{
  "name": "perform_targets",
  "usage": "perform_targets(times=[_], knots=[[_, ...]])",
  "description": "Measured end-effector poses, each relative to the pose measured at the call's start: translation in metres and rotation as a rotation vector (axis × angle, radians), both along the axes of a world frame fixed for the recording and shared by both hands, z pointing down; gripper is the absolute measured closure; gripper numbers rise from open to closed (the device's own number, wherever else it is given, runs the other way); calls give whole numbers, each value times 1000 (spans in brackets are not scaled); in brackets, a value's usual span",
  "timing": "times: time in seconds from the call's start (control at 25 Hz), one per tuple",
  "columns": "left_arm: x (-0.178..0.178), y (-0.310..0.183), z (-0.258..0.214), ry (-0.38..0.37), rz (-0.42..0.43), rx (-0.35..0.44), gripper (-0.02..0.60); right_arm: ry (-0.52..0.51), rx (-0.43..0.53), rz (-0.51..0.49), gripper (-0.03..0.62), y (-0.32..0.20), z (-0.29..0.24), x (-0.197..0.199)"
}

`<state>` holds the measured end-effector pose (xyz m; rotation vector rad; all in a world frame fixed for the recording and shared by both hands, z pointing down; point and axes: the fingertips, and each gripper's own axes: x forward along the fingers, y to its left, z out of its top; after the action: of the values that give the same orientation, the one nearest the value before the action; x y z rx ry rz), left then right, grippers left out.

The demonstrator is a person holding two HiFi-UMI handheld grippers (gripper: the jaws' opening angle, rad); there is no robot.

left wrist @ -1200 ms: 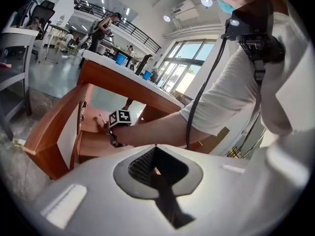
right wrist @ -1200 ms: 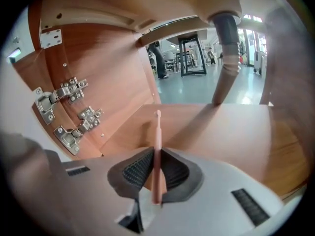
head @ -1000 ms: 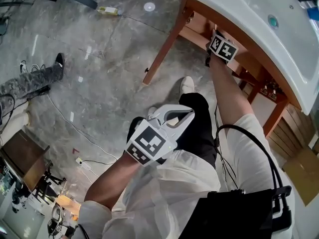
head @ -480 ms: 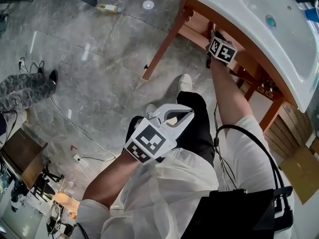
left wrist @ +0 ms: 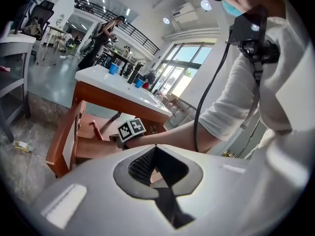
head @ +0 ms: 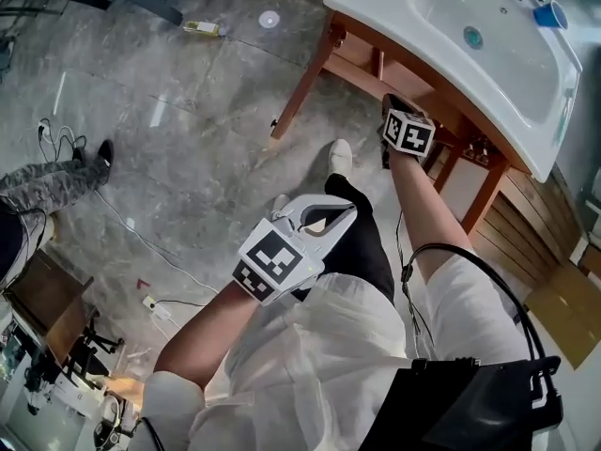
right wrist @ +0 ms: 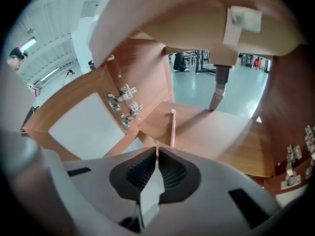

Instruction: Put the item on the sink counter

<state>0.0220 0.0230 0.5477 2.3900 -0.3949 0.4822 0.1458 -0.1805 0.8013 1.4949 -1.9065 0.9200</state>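
**Right gripper grasping a pink stick beneath the sink counter**

The right gripper (right wrist: pixel 157 150) is clenching a thin pink stick with a white tip (right wrist: pixel 173 128). Its jaws have just been closing, and the stick is projecting forward from between their tips. This gripper is reaching under the white ceramic sink counter (head: pixel 394 7), inside the reddish-brown wooden vanity frame (head: pixel 305 81). The stick is therefore hanging above the frame's lower wooden shelf (right wrist: pixel 216 132) and is not lying on the counter. The left gripper (left wrist: pixel 155 149) is hovering over the person's dark trouser leg, well apart from the vanity, with its jaws pressing together on nothing. A blue cup (head: pixel 549 14) is standing at the counter's far edge, beside the basin. Grey marbled floor (head: pixel 188 139) is surrounding the vanity.
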Motion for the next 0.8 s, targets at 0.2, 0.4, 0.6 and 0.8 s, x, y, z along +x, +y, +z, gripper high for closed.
perform_targets(times=[0.2, 0.4, 0.6, 0.8], knots=[[-12, 5, -49, 14, 9, 17, 577, -23, 35, -157, 589, 58, -84, -35], [-22, 19, -99, 51, 29, 56, 577, -14, 114, -278, 588, 103, -190, -58], [-44, 42, -141, 59, 15, 82, 577, 13, 188, -318, 588, 141, -280, -64], [-58, 37, -170, 48, -8, 142, 576, 25, 293, -335, 586, 119, -344, -50]])
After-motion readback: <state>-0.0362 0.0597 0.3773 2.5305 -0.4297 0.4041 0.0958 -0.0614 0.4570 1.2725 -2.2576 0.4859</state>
